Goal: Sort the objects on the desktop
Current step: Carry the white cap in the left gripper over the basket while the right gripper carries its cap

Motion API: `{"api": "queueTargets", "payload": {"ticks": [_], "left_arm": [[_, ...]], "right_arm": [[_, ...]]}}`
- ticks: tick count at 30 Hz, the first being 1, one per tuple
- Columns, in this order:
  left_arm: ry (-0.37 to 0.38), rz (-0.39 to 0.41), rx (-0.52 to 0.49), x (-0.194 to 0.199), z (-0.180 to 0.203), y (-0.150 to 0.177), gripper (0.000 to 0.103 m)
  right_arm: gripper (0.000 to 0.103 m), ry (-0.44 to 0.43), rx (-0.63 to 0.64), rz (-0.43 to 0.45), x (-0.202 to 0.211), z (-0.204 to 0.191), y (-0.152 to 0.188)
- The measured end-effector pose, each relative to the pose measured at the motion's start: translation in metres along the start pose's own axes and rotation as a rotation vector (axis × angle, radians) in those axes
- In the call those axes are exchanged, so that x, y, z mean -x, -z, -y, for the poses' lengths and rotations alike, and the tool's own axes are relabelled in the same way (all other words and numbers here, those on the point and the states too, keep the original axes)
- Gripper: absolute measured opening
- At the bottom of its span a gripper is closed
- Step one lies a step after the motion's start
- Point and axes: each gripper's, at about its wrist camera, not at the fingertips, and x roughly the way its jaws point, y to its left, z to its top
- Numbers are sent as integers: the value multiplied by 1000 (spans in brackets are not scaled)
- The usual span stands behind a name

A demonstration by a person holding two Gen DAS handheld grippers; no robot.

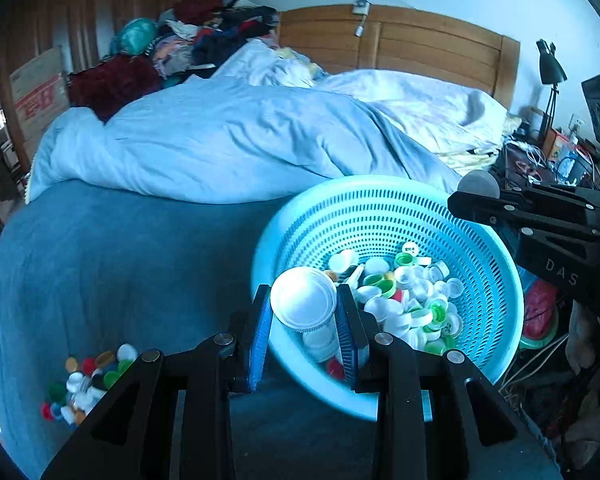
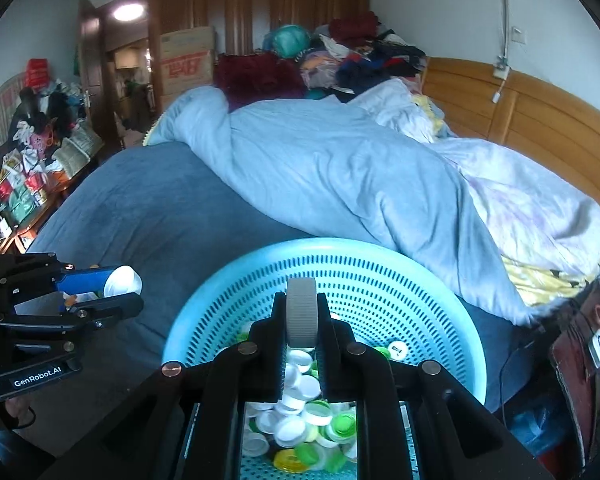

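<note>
Left gripper (image 1: 304,312) clamps white lid (image 1: 303,298) above blue basket (image 1: 500,280) rim; right gripper (image 2: 301,312) clamps grey cap (image 2: 301,310) over basket centre. Best release low, inside the rim.

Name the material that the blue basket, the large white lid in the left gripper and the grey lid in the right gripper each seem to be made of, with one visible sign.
Blue basket: moulded plastic, matt, with rows of regular slots.
White lid: probably plastic, smooth and slightly glossy, with a ridged rim.
Grey lid: likely plastic, dull, its edge finely ribbed.
</note>
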Motion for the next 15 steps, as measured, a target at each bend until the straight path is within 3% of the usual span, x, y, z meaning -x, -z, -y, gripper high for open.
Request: {"api": "queueTargets", "payload": {"ticks": [15], "left_arm": [[110, -177, -82, -60, 49, -21, 27]], "right_arm": [[13, -15, -68, -120, -29, 37, 25]]}}
